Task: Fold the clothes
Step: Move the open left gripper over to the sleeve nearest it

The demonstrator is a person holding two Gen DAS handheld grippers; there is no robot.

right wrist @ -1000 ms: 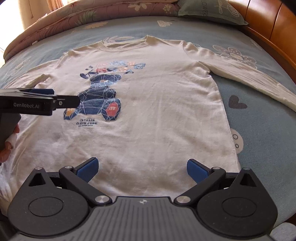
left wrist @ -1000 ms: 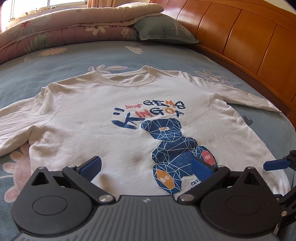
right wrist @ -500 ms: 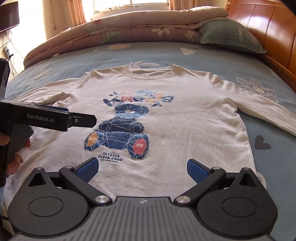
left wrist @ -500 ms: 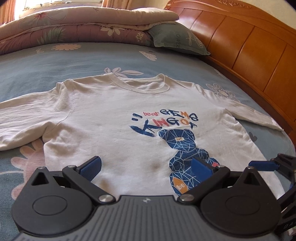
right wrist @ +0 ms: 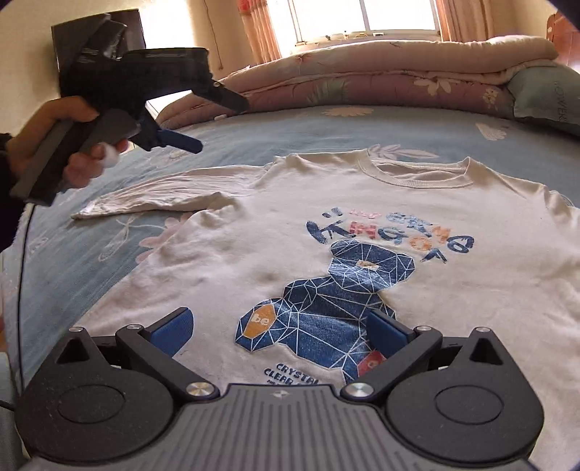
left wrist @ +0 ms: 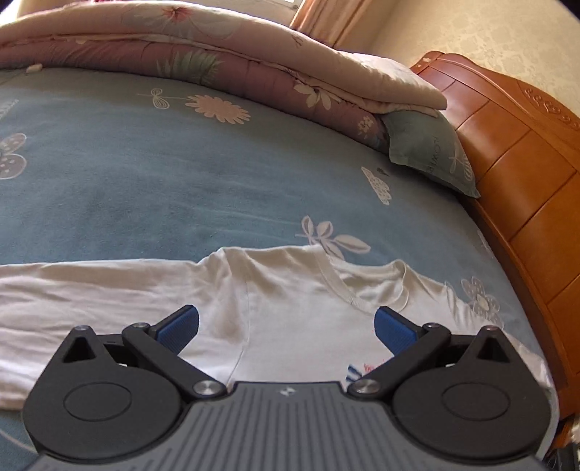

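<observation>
**While both tools hover, the sweatshirt waits flat for its first fold**

Since nothing is gripped yet, the step in hand looks like reaching for the left sleeve side. The white sweatshirt (right wrist: 362, 253) lies face up and spread on the bed (left wrist: 145, 181), bear print showing, collar toward the folded quilt (right wrist: 398, 69). Its left sleeve (right wrist: 152, 195) runs out sideways, a little rumpled near the shoulder.

The left gripper (left wrist: 286, 326) is held above the shoulder seam, its jaws spread wide with nothing between them. The right gripper (right wrist: 279, 333) hangs low over the bear print, jaws likewise spread and empty. In the right wrist view the person's left hand (right wrist: 69, 155) holds its tool raised over the sleeve.

To do this well, I would judge that the left jaws should pinch the sleeve near the cuff or at the shoulder, taking one clean layer of fabric and not a bunch. The sleeve should then be carried across the chest in a straight line, so the side edge stays even. The right tool could pin the body down near the hem to stop the cloth sliding.

The blue floral sheet looks soft, so the fabric may drag. A green pillow (left wrist: 431, 152) leans by the wooden headboard (left wrist: 525, 181). A bright window (right wrist: 362, 18) with curtains stands beyond the quilt.
</observation>
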